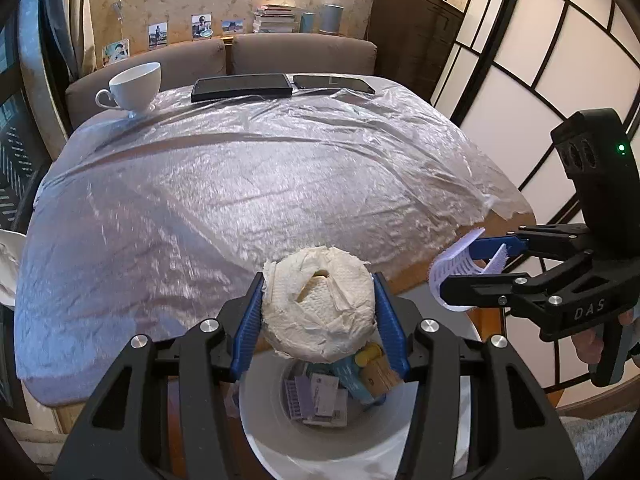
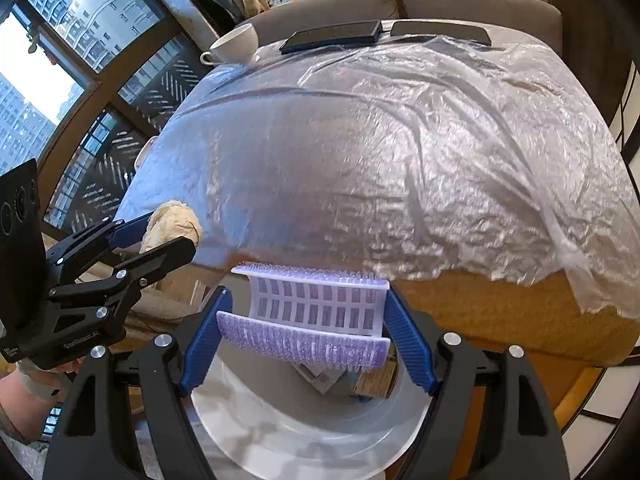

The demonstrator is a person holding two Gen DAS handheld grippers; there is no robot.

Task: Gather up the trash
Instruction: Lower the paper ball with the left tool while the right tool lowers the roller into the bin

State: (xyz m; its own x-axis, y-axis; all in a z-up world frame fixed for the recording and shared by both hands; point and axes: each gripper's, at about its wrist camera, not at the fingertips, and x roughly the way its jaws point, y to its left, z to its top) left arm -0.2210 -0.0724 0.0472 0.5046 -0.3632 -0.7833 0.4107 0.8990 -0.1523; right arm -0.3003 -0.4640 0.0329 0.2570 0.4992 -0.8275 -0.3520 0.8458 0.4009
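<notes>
My left gripper (image 1: pixel 320 312) is shut on a crumpled ball of white tissue paper (image 1: pixel 318 304), held just above a white round bin (image 1: pixel 280 432) beside the table's near edge. The bin holds several small boxes and packets (image 1: pixel 332 392). My right gripper (image 2: pixel 306 328) is shut on a curved lilac plastic hair-roller piece (image 2: pixel 316 312), also above the bin (image 2: pixel 304 432). The left wrist view shows the right gripper (image 1: pixel 464 276) with the lilac piece (image 1: pixel 452 272) at the right. In the right wrist view, the left gripper (image 2: pixel 160 236) carries the tissue ball (image 2: pixel 172 224) at the left.
A wooden table (image 2: pixel 500 312) under a crinkled clear plastic sheet (image 1: pixel 240 184) fills the middle. At its far edge stand a white cup (image 1: pixel 134 86) and two dark flat devices (image 1: pixel 242 87). A brown sofa (image 1: pixel 300 52) lies behind, windows at left, a paper screen (image 1: pixel 560 60) at right.
</notes>
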